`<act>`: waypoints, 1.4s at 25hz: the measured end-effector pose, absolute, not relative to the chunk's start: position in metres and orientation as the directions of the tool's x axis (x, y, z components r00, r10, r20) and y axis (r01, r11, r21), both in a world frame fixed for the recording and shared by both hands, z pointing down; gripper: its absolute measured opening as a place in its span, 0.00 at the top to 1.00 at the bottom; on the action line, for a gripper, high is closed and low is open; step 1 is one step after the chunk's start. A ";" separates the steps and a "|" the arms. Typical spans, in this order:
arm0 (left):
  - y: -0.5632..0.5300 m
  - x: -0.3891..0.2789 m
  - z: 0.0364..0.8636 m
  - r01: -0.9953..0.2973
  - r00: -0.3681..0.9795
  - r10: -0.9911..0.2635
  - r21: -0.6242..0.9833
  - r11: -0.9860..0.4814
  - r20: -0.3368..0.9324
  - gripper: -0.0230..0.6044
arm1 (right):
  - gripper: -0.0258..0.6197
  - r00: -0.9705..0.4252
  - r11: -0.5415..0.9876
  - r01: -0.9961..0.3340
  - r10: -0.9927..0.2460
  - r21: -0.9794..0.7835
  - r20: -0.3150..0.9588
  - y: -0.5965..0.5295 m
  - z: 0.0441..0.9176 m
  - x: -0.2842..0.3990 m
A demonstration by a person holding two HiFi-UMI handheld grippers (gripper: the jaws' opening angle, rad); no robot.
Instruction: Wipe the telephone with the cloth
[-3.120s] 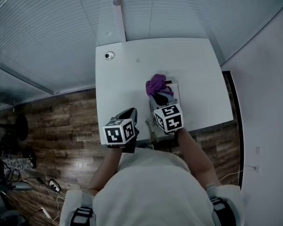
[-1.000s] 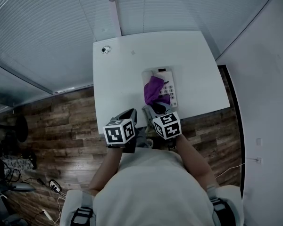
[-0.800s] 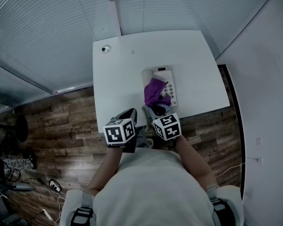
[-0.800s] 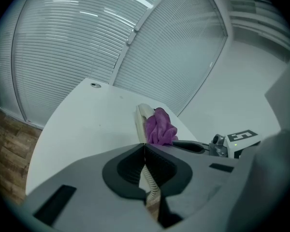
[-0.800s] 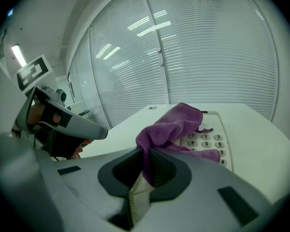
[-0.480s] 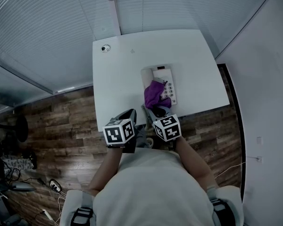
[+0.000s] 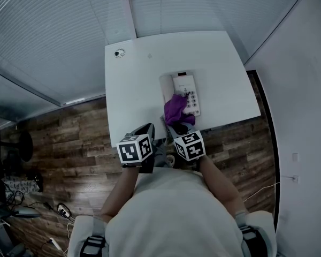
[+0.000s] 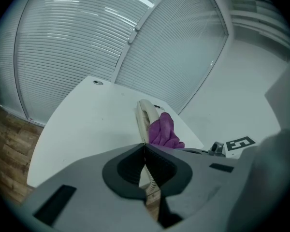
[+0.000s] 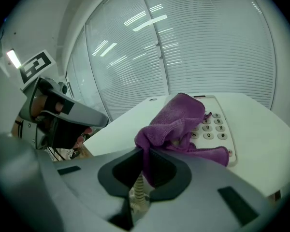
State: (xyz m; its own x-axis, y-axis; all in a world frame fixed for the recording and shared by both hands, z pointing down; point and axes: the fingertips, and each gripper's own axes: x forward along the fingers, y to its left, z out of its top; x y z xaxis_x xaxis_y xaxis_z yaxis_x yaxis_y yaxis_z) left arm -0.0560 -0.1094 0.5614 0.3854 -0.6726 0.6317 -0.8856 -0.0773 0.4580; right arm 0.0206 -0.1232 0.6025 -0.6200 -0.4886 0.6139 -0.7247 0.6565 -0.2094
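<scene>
Right fingers [image 9: 170, 170] clenched on purple cloth [image 9: 176, 115] atop telephone [image 9: 215, 125] by front edge of table [image 7: 136, 74]; left fingers [image 8: 125, 167] together, empty.

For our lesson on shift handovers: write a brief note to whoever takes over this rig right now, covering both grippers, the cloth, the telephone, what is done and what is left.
Left gripper: fingers shut, empty, at the table's near edge.
Right gripper: shut on the cloth.
Cloth lies over the near keys of the telephone; the handset sits on the telephone.
Done: cloth gripped and on the telephone.
Left: wipe the far end and handset; how much is already wiped cannot be told.
</scene>
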 end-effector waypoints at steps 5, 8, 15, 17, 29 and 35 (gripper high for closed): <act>-0.108 -0.053 0.561 -0.884 0.393 -0.667 0.459 -0.086 0.633 0.93 | 0.89 -0.618 0.648 -0.731 -0.494 -0.215 0.611 -0.121 0.601 0.022; -0.110 -0.051 0.562 -0.885 0.396 -0.663 0.457 -0.091 0.635 0.93 | 0.89 -0.620 0.646 -0.732 -0.500 -0.216 0.605 -0.121 0.597 0.024; -0.118 -0.045 0.562 -0.881 0.413 -0.656 0.459 -0.114 0.631 0.93 | 0.89 -0.613 0.606 -0.763 -0.566 -0.225 0.551 -0.122 0.572 0.046; -0.123 -0.043 0.562 -0.880 0.418 -0.655 0.460 -0.120 0.629 0.93 | 0.89 -0.602 0.584 -0.779 -0.597 -0.226 0.530 -0.126 0.562 0.055; -0.156 -0.007 0.553 -0.855 0.481 -0.640 0.483 -0.190 0.599 0.93 | 0.89 -0.510 0.489 -0.857 -0.759 -0.165 0.404 -0.145 0.499 0.101; -0.182 -0.002 0.556 -0.864 0.466 -0.638 0.471 -0.179 0.613 0.93 | 0.89 -0.475 0.442 -0.880 -0.808 -0.176 0.348 -0.159 0.477 0.117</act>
State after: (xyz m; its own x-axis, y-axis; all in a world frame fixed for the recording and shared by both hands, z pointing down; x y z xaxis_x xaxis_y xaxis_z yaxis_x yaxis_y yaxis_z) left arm -0.0018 -0.1816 0.5559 0.4662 -0.6383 0.6126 -0.8639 -0.1792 0.4707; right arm 0.1167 -0.1589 0.4773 -0.4755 -0.8080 0.3478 -0.8796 0.4420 -0.1757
